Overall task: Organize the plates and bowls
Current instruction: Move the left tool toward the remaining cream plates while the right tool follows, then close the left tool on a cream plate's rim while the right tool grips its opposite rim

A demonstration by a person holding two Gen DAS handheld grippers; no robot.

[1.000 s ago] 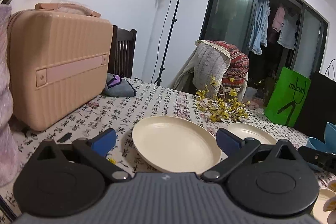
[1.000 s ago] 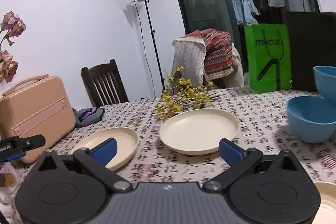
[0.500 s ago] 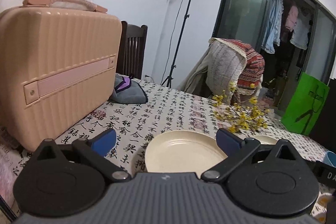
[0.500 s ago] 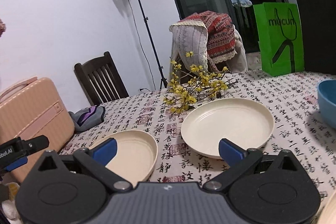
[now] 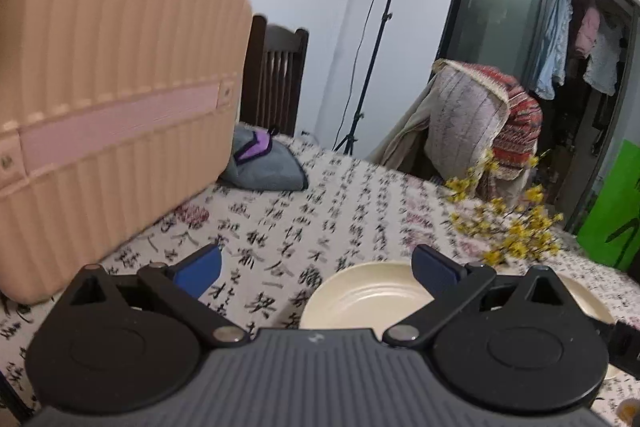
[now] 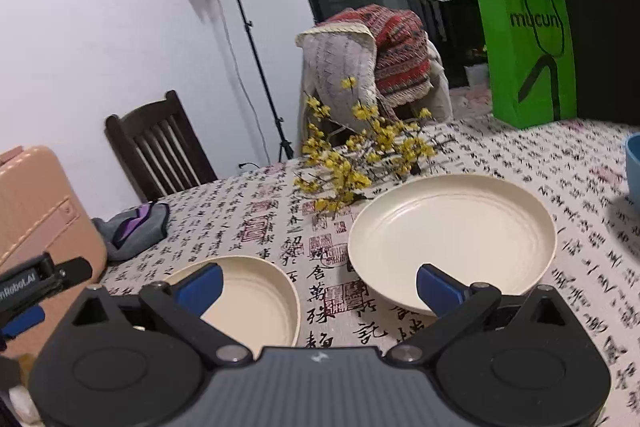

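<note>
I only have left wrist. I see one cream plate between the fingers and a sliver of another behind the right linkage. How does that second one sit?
Observer: The far plate lies flat on the tablecloth, apart from the near plate.
Operator: Anything touching it?
Observer: Yellow flower sprigs lie at its far left rim; contact unclear.
Operator: Any bowls?
Observer: A blue bowl is cut off at the right edge.
Operator: Right gripper?
Observer: The right gripper is open and empty, with the near plate by its left finger.

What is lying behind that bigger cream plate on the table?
Behind the large cream plate lies a spray of yellow flowers on the printed tablecloth. Farther back stands a chair draped with blankets; its seat is hidden.
</note>
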